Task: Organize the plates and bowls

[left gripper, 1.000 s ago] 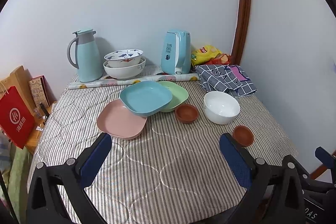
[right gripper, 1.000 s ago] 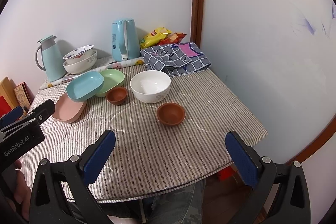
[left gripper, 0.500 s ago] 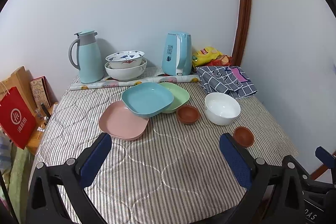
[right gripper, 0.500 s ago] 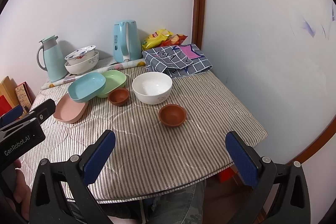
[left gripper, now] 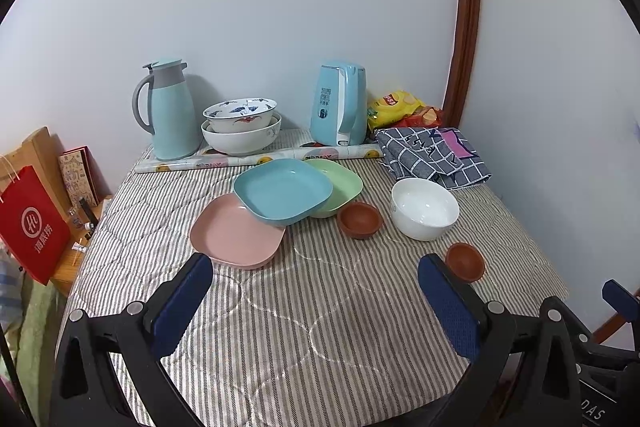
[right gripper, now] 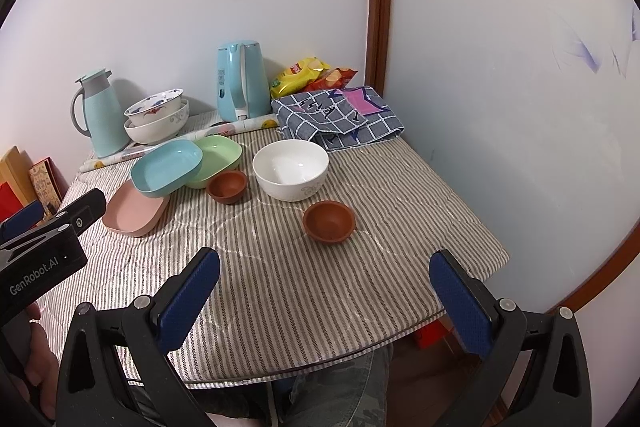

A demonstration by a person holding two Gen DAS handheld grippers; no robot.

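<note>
A corner of pale walls is met by a table (left gripper: 320, 327) covered with a striped quilted cloth. At its middle three square plates are overlapped: a blue plate (left gripper: 283, 191) is propped on a pink plate (left gripper: 236, 231) at its near left and a green plate (left gripper: 340, 183) at its right. Just right of the green plate a small brown bowl (left gripper: 359, 220) is set, then a white bowl (left gripper: 424, 207), and nearer the edge a second brown bowl (right gripper: 329, 221). Two patterned bowls (left gripper: 241, 125) are nested by the back wall, between a teal thermos jug (left gripper: 170, 109) and a blue electric kettle (left gripper: 340, 103). A folded checked cloth (right gripper: 336, 117) is laid at the back right. The left gripper (left gripper: 316, 305) and the right gripper (right gripper: 326, 301) are held above the near edge, fingers spread wide, with nothing grasped.
</note>
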